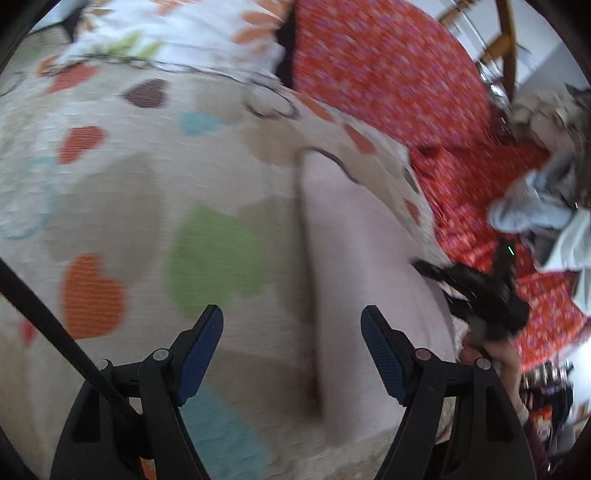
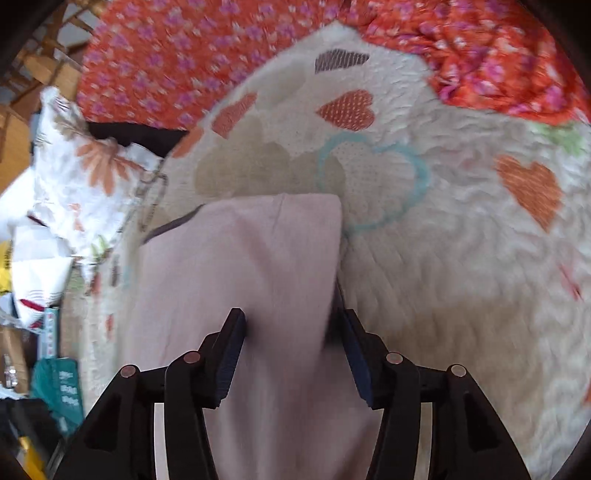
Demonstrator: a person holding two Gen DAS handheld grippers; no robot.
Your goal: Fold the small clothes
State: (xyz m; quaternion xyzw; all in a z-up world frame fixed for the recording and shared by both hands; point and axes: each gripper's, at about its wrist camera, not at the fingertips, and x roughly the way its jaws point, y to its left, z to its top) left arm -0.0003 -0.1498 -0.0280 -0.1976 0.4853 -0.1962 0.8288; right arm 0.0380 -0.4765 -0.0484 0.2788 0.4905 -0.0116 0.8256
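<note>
A pale pink garment (image 1: 362,258) lies folded flat on a cream quilt with coloured hearts (image 1: 147,192). It also shows in the right wrist view (image 2: 251,266), with a dark trim along its left edge. My left gripper (image 1: 291,325) is open and empty, above the quilt beside the garment's left edge. My right gripper (image 2: 291,328) is open, its jaws standing on either side of the garment's near right part, above it. The right gripper also shows in the left wrist view (image 1: 476,291) at the garment's far right edge. Both views are blurred.
An orange flowered sheet (image 1: 399,74) lies beyond the quilt. A white flowered pillow (image 1: 177,33) sits at the quilt's far end, also in the right wrist view (image 2: 85,166). A pile of pale blue and grey clothes (image 1: 535,206) lies on the sheet. Wooden furniture (image 2: 40,66) stands behind.
</note>
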